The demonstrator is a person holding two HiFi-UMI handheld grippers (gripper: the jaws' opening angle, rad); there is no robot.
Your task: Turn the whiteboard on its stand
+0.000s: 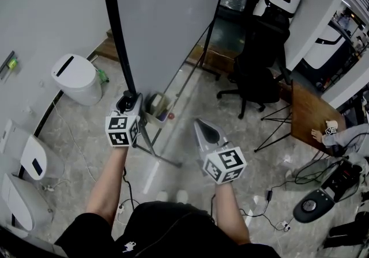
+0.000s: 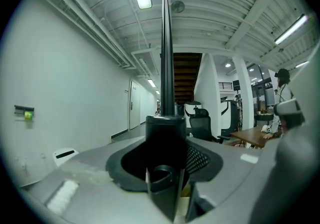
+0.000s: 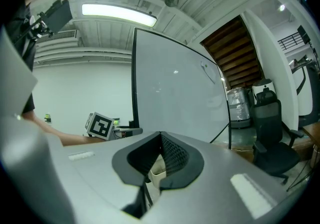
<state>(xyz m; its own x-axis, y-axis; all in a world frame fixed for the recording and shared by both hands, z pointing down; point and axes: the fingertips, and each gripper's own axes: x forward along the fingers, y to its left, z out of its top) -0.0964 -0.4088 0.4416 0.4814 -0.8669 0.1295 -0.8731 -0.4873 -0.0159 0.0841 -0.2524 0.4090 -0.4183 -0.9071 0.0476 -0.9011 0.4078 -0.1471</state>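
Observation:
The whiteboard (image 1: 164,15) stands upright on its stand, and its black side frame (image 1: 118,26) runs down to my left gripper (image 1: 128,101). That gripper is shut on the frame's lower end. In the left gripper view the frame (image 2: 166,68) rises straight up from between the jaws (image 2: 165,133). My right gripper (image 1: 203,127) hangs free to the right of the board's foot, jaws together and holding nothing. In the right gripper view the whiteboard (image 3: 175,93) is seen face on, the left gripper's marker cube (image 3: 101,125) sits by its left edge, and the right gripper's tips (image 3: 161,135) meet.
The stand's foot bar (image 1: 158,156) lies on the floor between my grippers, with a small bin (image 1: 158,107) beside it. A white waste bin (image 1: 78,78) stands at the left wall. A black office chair (image 1: 259,61) and a wooden table (image 1: 308,113) are to the right, with cables on the floor.

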